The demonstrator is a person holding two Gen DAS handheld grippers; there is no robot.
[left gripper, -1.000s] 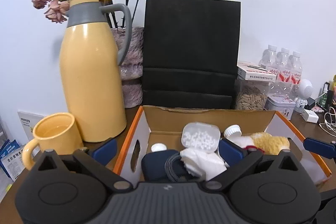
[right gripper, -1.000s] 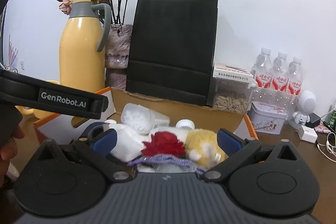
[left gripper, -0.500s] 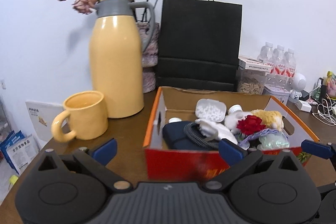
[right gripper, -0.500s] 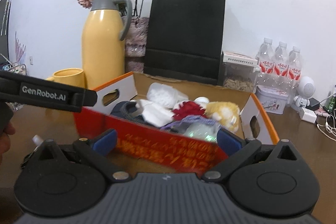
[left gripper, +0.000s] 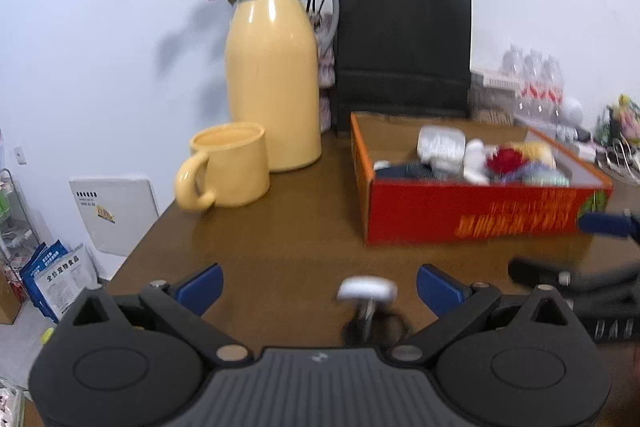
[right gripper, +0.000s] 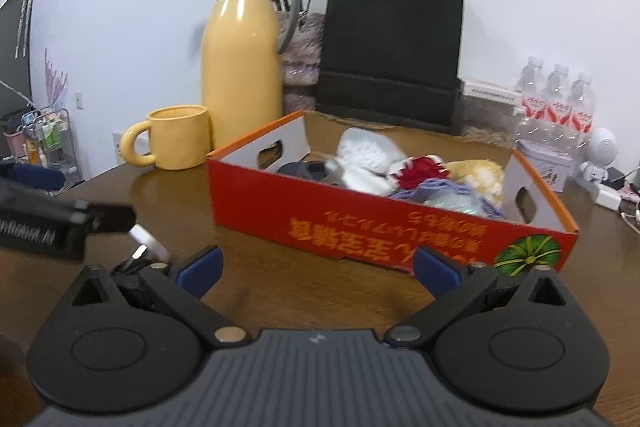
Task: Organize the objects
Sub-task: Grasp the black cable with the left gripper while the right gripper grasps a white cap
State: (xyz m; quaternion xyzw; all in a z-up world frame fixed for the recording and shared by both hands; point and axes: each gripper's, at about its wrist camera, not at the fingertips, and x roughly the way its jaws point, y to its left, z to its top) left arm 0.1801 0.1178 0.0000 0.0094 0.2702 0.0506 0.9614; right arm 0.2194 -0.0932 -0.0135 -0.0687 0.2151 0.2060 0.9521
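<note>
Pulled way back from the red cardboard box with orange rim (left gripper: 472, 215) compared with a second ago: both cameras were hovering right over the jumble inside, and now show the whole box sitting in the right half of the left wrist frame, well apart from both claws. Looks like that drop-off round is finished and the hunt for the next stray item is on.

Left claw (left gripper: 318, 285) spread wide, nothing between the blue pads. Right claw (right gripper: 318, 267) also wide and empty.

Next candidate probably the small white-topped gadget with a metal clip and dark base (left gripper: 367, 301), lying on the brown wooden tabletop (left gripper: 280, 227) at bottom centre of the left frame, right between the left claw's open fingers. Too blurry to say exactly what it is. Same thing (right gripper: 147, 241) peeks out lower left in the right wrist frame, just beside that claw's left finger.
</note>
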